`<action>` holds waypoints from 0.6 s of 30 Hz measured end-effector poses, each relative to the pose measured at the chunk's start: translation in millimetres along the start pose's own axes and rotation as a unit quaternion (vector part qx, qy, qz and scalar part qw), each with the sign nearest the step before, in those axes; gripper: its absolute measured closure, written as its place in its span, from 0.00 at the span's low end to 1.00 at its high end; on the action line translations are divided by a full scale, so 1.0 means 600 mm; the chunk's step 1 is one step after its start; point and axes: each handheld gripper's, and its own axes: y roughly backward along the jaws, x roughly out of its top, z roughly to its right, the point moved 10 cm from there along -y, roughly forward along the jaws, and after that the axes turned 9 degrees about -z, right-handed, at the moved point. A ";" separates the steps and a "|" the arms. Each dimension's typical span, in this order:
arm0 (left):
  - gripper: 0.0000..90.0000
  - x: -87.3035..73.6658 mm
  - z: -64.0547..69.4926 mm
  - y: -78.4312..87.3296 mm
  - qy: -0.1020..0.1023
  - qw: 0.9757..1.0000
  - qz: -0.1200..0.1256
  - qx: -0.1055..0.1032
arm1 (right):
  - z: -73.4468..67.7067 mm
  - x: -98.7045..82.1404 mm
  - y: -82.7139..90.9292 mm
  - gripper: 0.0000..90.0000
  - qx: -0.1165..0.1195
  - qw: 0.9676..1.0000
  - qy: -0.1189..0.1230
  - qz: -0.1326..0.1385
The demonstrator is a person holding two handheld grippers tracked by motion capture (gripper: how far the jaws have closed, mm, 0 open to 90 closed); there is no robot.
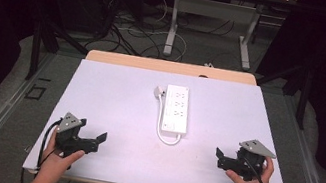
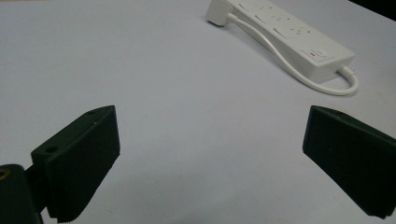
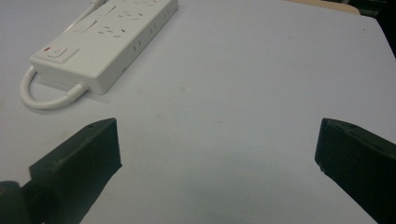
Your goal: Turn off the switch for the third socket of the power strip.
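A power strip [image 1: 177, 109] lies mid-table [image 1: 115, 93], its plug [image 1: 159, 91] at its far left, cable [image 1: 167, 139] looping at its near end.

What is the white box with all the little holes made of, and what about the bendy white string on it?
The power strip looks like hard, smooth white plastic: crisp moulded edges and a soft sheen. Its cord seems to be rubbery plastic, since it bends in a neat loop without kinking. The table cover looks like a matte pale sheet, perhaps paper or board; the pictures can't settle which.
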 end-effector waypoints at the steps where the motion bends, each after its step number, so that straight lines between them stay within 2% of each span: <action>1: 0.04 0.000 0.000 0.000 0.001 1.000 0.000 0.001 | -0.004 0.002 -0.001 0.00 0.002 1.000 0.004 -0.004; 6: 0.04 0.001 0.001 -0.001 0.005 1.000 0.001 -0.003 | -0.010 0.011 -0.006 0.00 0.002 1.000 0.011 -0.008; 10: 0.05 0.002 0.001 0.000 -0.001 1.000 0.002 -0.002 | -0.024 0.024 -0.013 0.00 0.009 1.000 0.017 -0.009; 15: 0.05 0.002 0.003 -0.001 0.003 1.000 0.003 -0.004 | -0.044 0.043 -0.020 0.02 0.023 0.999 0.020 -0.014; 18: 0.05 0.001 0.003 -0.001 0.004 1.000 0.002 -0.003 | -0.057 0.058 -0.023 0.03 0.028 0.999 0.033 -0.016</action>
